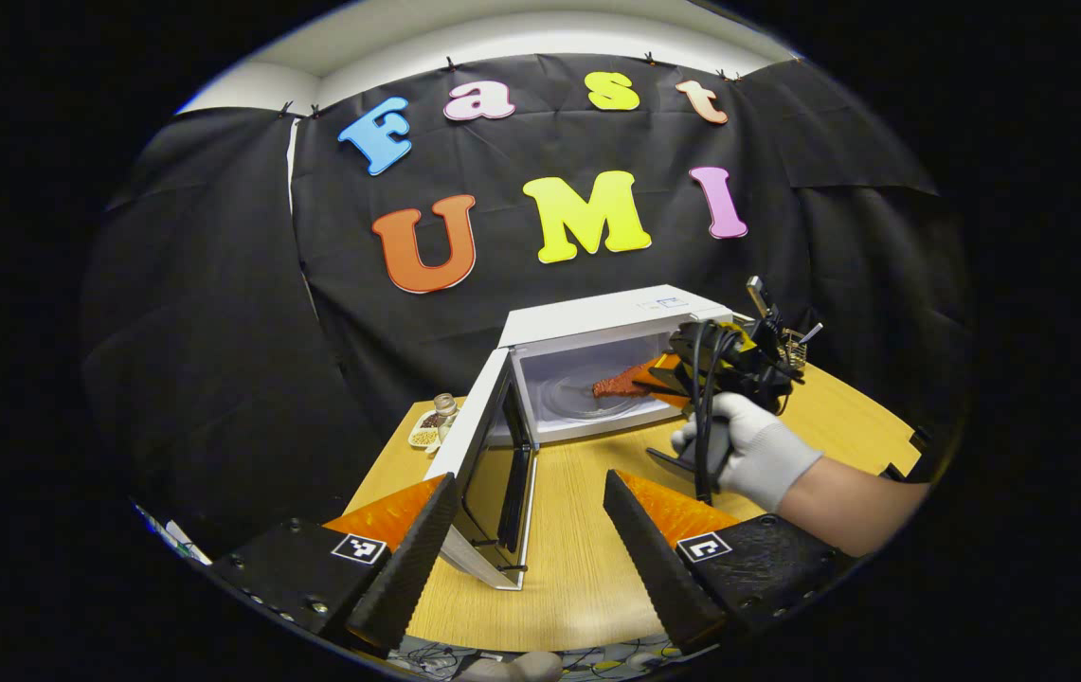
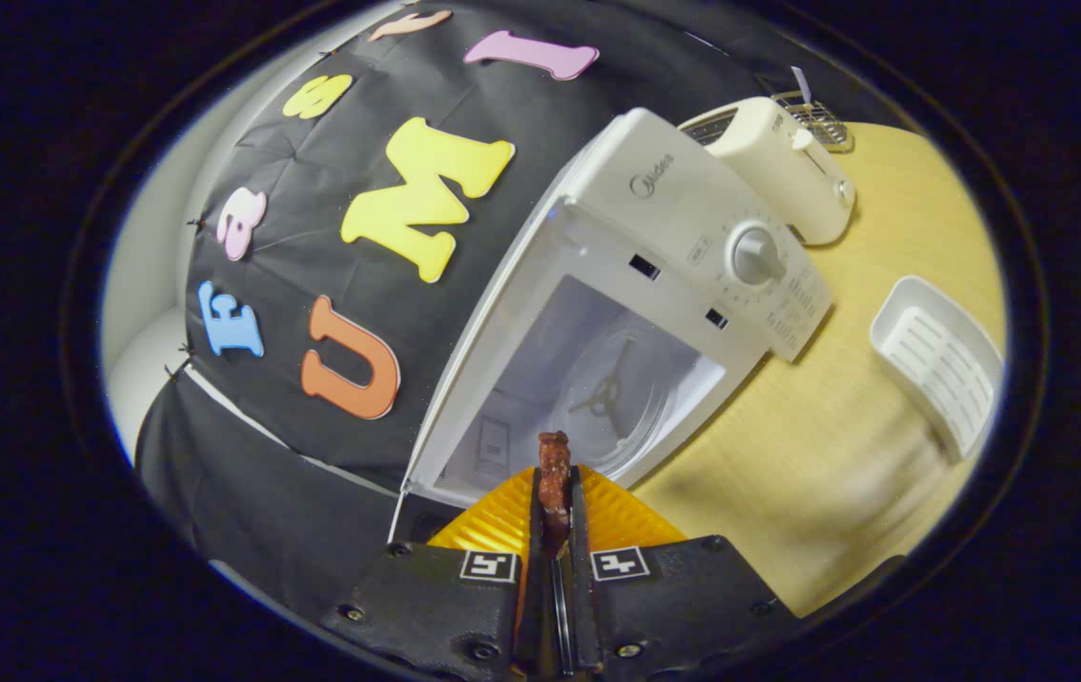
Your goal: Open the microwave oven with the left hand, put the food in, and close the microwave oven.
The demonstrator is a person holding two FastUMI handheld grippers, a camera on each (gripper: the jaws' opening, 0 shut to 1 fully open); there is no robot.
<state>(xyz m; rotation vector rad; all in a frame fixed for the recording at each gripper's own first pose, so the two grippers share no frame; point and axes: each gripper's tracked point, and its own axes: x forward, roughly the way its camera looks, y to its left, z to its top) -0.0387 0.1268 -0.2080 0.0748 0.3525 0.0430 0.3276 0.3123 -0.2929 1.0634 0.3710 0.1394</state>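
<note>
Wooden table is carrying a white microwave whose door is standing wide open, swung out to the left. In the left gripper view, the left gripper is hanging empty near the door's edge with its fingers spread apart. A gloved hand is holding the right gripper, whose fingers are pressing together on a strip of reddish-brown food at the mouth of the oven, over the glass turntable. A toaster and a white tray are sitting beside the microwave.
</note>
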